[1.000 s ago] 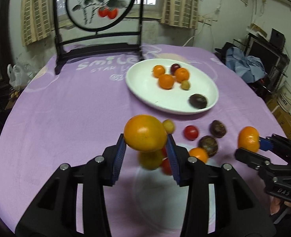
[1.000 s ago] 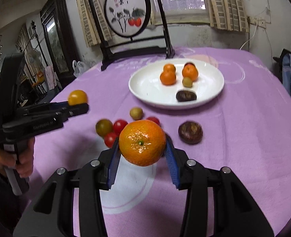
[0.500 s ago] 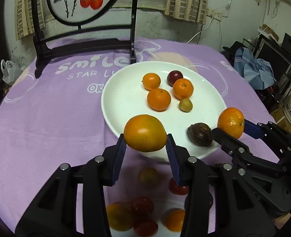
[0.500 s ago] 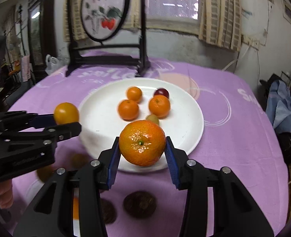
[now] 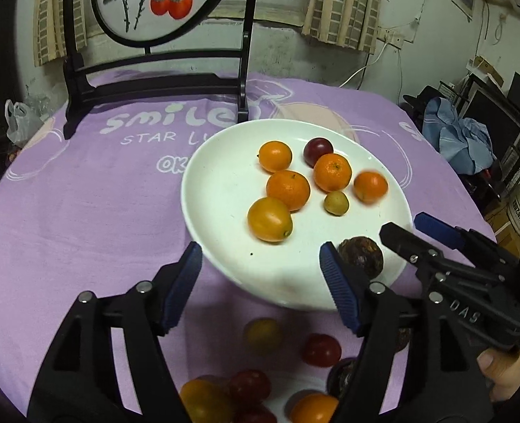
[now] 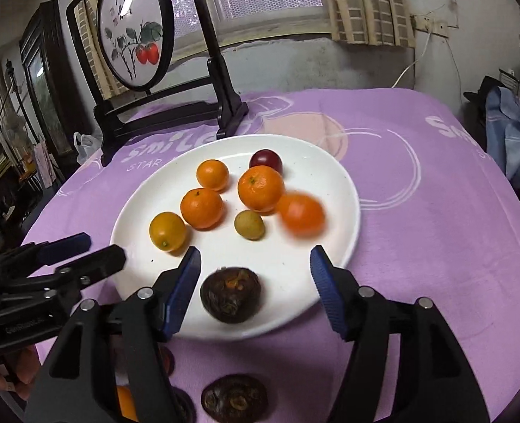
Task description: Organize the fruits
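Observation:
A white plate (image 5: 224,190) (image 6: 334,176) on the purple cloth holds several oranges, a dark red plum (image 5: 318,150), a small green fruit (image 5: 336,203) and a brown wrinkled fruit (image 6: 230,294). My left gripper (image 5: 260,280) is open and empty over the plate's near rim; a yellow-orange fruit (image 5: 269,219) (image 6: 167,231) lies just beyond it. My right gripper (image 6: 254,280) is open and empty above the brown fruit; an orange (image 6: 301,214) (image 5: 370,187) beyond it is motion-blurred. The right gripper also shows in the left wrist view (image 5: 406,234), the left gripper in the right wrist view (image 6: 94,248).
Loose fruits lie on the cloth below the plate: tomatoes (image 5: 321,350), a yellowish fruit (image 5: 263,335), oranges (image 5: 314,407) and brown fruits (image 6: 234,400). A black-framed round painted screen (image 5: 154,0) stands at the table's back. Clutter (image 5: 457,137) sits beyond the right table edge.
Both grippers have opened and let go of their fruits. The yellow-orange fruit and the orange now lie on the plate; the orange is still rolling. Both grippers moved further over the plate.

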Motion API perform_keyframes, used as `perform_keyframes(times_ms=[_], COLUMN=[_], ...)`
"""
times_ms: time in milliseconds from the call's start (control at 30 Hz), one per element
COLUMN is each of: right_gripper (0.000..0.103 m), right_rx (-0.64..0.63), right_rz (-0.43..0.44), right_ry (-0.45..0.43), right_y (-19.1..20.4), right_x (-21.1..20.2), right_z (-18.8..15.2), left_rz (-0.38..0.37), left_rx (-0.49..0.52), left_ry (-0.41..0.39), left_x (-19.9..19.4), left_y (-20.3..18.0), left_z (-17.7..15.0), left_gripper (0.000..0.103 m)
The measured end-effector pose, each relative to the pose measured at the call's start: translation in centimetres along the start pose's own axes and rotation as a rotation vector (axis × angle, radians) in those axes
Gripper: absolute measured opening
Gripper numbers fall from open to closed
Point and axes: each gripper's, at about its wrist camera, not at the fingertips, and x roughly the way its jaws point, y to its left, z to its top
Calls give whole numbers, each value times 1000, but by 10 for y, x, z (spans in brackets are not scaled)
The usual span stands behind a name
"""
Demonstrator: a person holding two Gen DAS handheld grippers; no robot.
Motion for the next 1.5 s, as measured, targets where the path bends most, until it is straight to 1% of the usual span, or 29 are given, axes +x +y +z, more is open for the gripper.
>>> perform_keyframes(times_ms=[67, 200, 400, 467, 533, 633, 733, 800, 867, 967, 1267, 1400, 1433, 1467, 1500], right_gripper=[65, 65, 65, 65, 65, 65, 65, 65, 65, 65, 65, 64, 63, 55, 43], right_rx=[-3, -40, -117, -155, -186, -210, -234, -258, -277, -268, -262, -270, -272, -273, -277], right_rz=[-1, -15, -34, -62, -79, -67, -33, -43, -57, -51, -33, -23, -23, -16, -9], right_ry=[11, 38, 61, 75, 109, 149, 181, 199, 210, 212, 198, 188, 185, 182, 177], right_y=[-1, 4, 16, 20, 24, 29, 40, 48, 54, 57, 70, 76, 77, 78, 80], right_x=[-7, -23, -47, -52, -54, -57, -59, -56, -52, -48, -25, -13, -10, -9, -8], right_z=[-5, -24, -54, -65, -77, -96, -114, -121, -125, -124, -108, -98, -96, -94, -92], left_rz=[8, 23, 40, 40, 37, 45, 45, 33, 28, 26, 14, -7, -16, -28, -32], left_rx=[23, 34, 16, -5, -21, -36, -53, -68, -101, -127, -74, -75, -80, -87, -92], left_ry=[-13, -28, -5, 4, 6, 1, 2, 10, 9, -6, 17, 21, 26, 33, 40], left_x=[-11, -30, -48, -53, -58, -62, -61, -58, -59, -61, -57, -56, -56, -55, -53], left_y=[1, 9, 29, 38, 47, 57, 67, 75, 84, 90, 78, 77, 78, 79, 79], left_z=[-7, -25, -50, -59, -68, -80, -88, -92, -93, -91, -94, -93, -93, -93, -93], left_gripper=[81, 85, 86, 87, 87, 88, 88, 88, 88, 88, 89, 89, 89, 90, 90])
